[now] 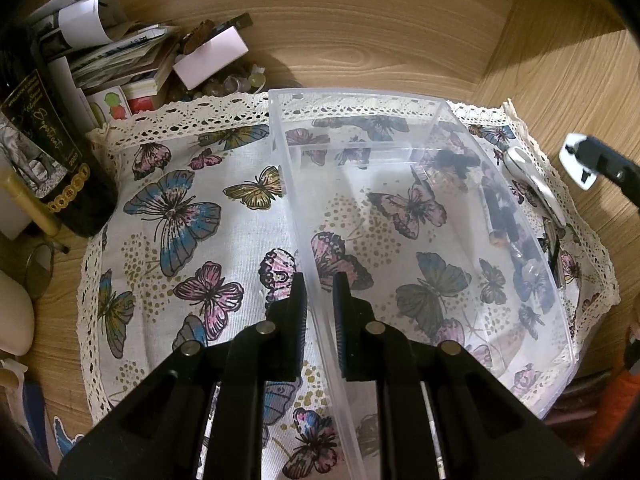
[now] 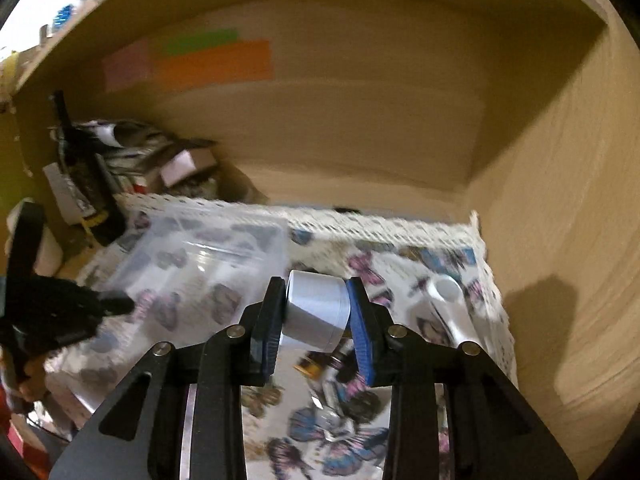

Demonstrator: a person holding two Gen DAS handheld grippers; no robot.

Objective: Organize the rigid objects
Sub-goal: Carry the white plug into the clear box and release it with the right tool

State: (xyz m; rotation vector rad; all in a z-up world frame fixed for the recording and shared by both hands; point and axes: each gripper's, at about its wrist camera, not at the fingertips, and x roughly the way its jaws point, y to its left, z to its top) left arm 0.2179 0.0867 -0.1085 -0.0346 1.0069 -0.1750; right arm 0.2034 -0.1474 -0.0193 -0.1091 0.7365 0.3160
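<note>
Left wrist view: my left gripper [image 1: 320,320] is clamped on the near left wall of the clear plastic box [image 1: 400,216], one finger outside the wall and one inside. The box is long and rectangular, and its long axis runs away from my fingers toward the back of the wooden shelf [image 1: 360,20]. A divider crosses it near the far end. It rests on a butterfly-print cloth [image 1: 192,208] with a lace edge. Beyond the box's right wall, to the right of my fingers, a white spoon [image 1: 532,184] lies on the cloth with its bowl at the far end and its handle running back toward me; small dark items beside it show only dimly through the plastic. My right gripper [image 1: 588,160] appears at the far right edge. Far left of my fingers stand a dark wine bottle [image 1: 44,152] and a heap of papers and cards [image 1: 132,60].

In the right wrist view, my right gripper [image 2: 316,308] is squeezing a short white cylinder [image 2: 316,312] between its pads, lifted clear of the cloth. The cylinder is tilted, its axis leaning up and away from me, and the pads press on its curved sides. The box lies ahead and to the left of these fingers; the spoon is just to their right. This view is blurred, so the small things on the cloth below the cylinder stay unclear.
</note>
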